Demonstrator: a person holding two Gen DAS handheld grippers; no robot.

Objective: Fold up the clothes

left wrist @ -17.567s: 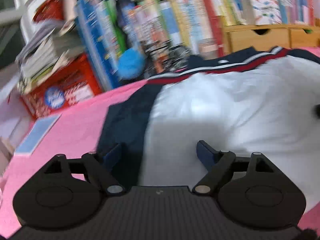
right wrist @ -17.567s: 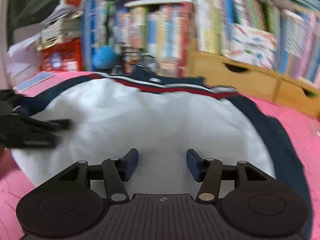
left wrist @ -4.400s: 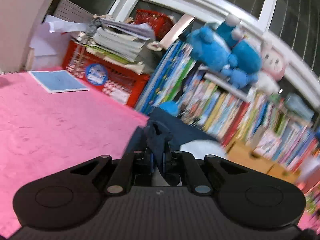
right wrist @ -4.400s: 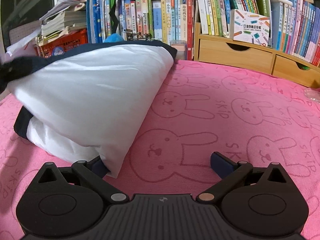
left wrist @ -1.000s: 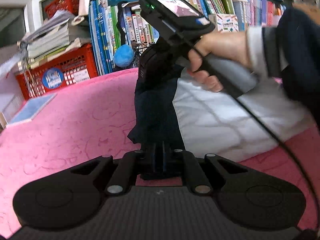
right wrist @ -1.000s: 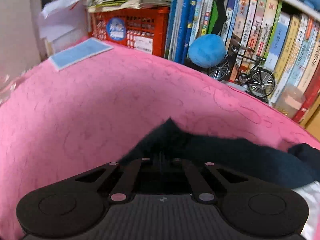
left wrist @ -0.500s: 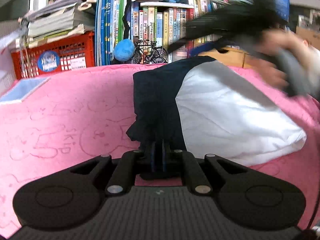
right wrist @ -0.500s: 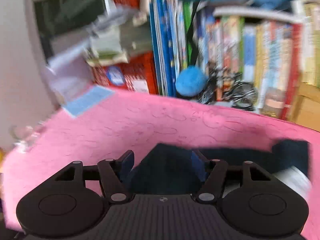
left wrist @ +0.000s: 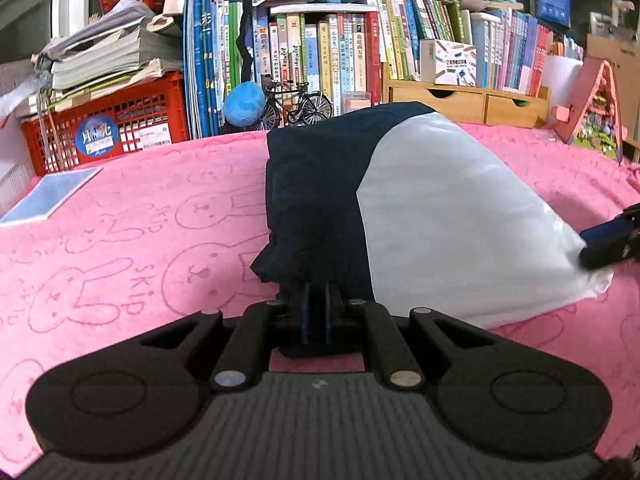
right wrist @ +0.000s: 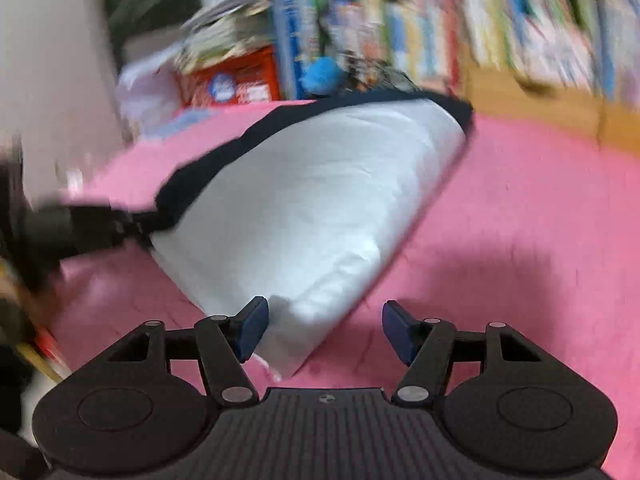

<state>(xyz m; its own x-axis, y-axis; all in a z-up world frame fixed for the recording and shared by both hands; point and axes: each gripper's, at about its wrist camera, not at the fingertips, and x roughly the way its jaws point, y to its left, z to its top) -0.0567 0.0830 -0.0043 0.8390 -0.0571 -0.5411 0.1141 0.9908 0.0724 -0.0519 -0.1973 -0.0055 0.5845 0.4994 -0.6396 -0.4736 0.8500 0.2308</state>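
Observation:
A folded white and navy garment lies on the pink bunny-print cloth. My left gripper is shut on the navy sleeve at the garment's near left edge. In the blurred right wrist view the same garment shows, with my right gripper open at its near white corner, the corner lying between the jaws. The right gripper's fingertips show at the right edge of the left wrist view, next to the white corner. The left gripper appears as a dark blur on the left.
A bookshelf full of books runs along the back, with a red crate, a blue ball, a toy bicycle and wooden drawers. A blue notebook lies at left, a toy house at right.
My right gripper let go of the navy sleeve at the far left, opened, and swung over to the garment's near white corner. My left gripper stayed shut on the sleeve.

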